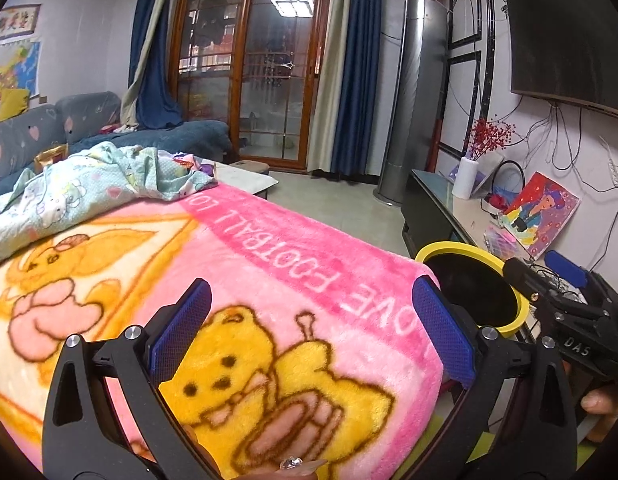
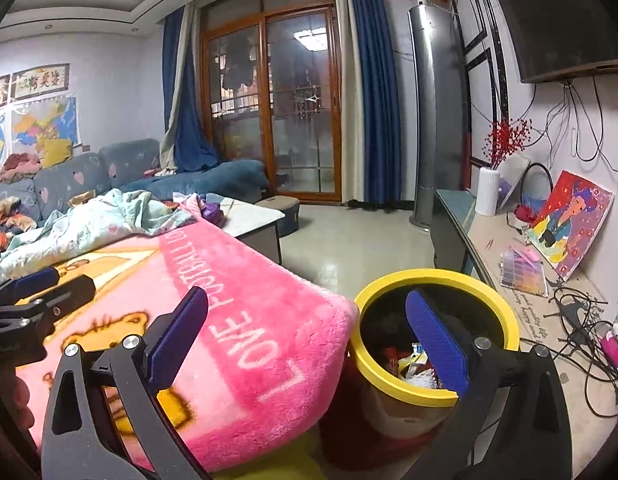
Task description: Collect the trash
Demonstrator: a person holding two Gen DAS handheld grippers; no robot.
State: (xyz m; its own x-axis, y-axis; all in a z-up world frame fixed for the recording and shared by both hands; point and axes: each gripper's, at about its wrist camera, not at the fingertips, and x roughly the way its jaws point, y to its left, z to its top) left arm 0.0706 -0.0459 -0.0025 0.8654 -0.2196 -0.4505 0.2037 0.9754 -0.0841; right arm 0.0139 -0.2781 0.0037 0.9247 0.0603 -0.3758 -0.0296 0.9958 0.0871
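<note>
Both claws gape empty: right claw [image 2: 307,340] over yellow-rimmed trash bin [image 2: 505,312], left claw [image 1: 309,332] beside it.

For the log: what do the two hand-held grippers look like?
Both match: black angular frames with triangular cut-outs and silver bolt heads, each finger faced with a blue textured pad. The right hand-held gripper shows white "DAS" lettering on its body. The left hand-held gripper has no visible marking. No cables or sleeves are visible.

— What covers the near surface?
— A pink blanket [image 2: 213,312] with yellow bears, and a pale crumpled quilt [image 2: 89,224] behind it.
— And beyond?
— A grey sofa [image 2: 69,176], blue curtains [image 2: 379,100], a tall silver air conditioner [image 2: 435,120], a painting [image 2: 569,224] leaning on the wall.
</note>
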